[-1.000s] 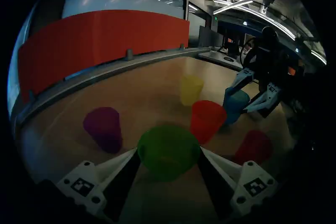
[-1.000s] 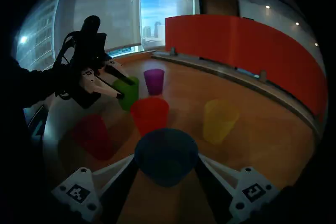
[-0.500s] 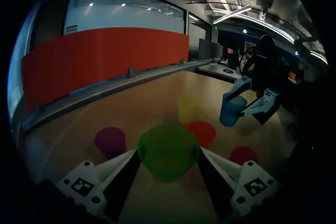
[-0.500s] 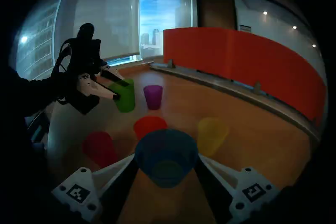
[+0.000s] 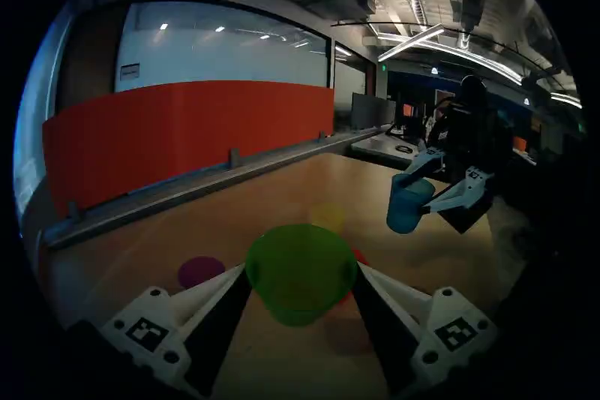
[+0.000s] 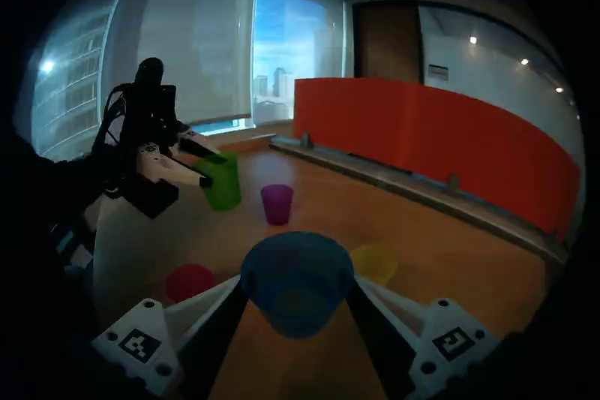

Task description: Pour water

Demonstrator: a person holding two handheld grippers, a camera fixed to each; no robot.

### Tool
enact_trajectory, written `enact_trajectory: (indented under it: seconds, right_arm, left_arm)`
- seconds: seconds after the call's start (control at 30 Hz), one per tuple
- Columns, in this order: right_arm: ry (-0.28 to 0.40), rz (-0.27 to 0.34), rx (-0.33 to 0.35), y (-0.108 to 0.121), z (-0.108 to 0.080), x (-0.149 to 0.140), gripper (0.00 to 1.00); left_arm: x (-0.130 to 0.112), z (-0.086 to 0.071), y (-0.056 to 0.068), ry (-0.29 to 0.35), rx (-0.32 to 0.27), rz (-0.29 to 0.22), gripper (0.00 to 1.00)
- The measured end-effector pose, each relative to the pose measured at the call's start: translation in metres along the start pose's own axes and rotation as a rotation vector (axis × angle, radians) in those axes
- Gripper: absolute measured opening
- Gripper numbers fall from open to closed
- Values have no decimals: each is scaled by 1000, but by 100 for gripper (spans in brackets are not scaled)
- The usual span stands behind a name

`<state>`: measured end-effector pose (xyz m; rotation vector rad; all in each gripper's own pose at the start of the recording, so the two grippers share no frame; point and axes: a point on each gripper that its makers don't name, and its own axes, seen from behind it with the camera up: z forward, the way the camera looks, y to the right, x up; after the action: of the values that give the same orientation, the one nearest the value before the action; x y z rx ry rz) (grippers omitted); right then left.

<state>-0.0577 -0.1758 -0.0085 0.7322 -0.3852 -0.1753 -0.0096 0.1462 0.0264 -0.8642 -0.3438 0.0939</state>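
Note:
My left gripper (image 5: 300, 280) is shut on a green cup (image 5: 301, 271), held up above the wooden table (image 5: 247, 205). My right gripper (image 6: 297, 287) is shut on a blue cup (image 6: 297, 280), also lifted high. In the left gripper view the right gripper (image 5: 442, 190) hangs at the right with the blue cup (image 5: 406, 205) between its fingers. The right gripper view shows the left gripper (image 6: 176, 167) at the left holding the green cup (image 6: 220, 181). I cannot see water in either cup.
On the table below stand a purple cup (image 6: 277, 203), a yellow cup (image 6: 374, 263) and a red cup (image 6: 190, 282). A red partition (image 5: 187, 130) runs along the far table edge. A person's dark sleeve (image 6: 45, 190) holds the left gripper.
Both grippers have risen with their cups over the last second. The cups left on the table now look smaller and lower in both views.

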Motion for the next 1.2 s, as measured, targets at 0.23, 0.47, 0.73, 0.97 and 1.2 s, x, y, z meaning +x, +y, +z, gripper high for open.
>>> enact_trajectory:
  seconds: [0.23,0.47,0.73,0.97,1.2]
  right_arm:
    - [25,-15,-3,-3,-5,13,90]
    - [57,-18,0,-6,-8,24,89]
    - [97,-10,-5,-7,-10,37,89]
    - [143,2,-11,-6,-13,48,89]
    - [195,13,-13,-4,-16,59,90]
  left_arm:
    - [15,-9,5,32,2,12,88]
    - [28,-13,9,67,0,12,88]
    - [40,-14,13,101,-2,14,88]
    - [47,-15,16,121,-6,9,88]
    - [50,-14,19,129,-11,13,88]
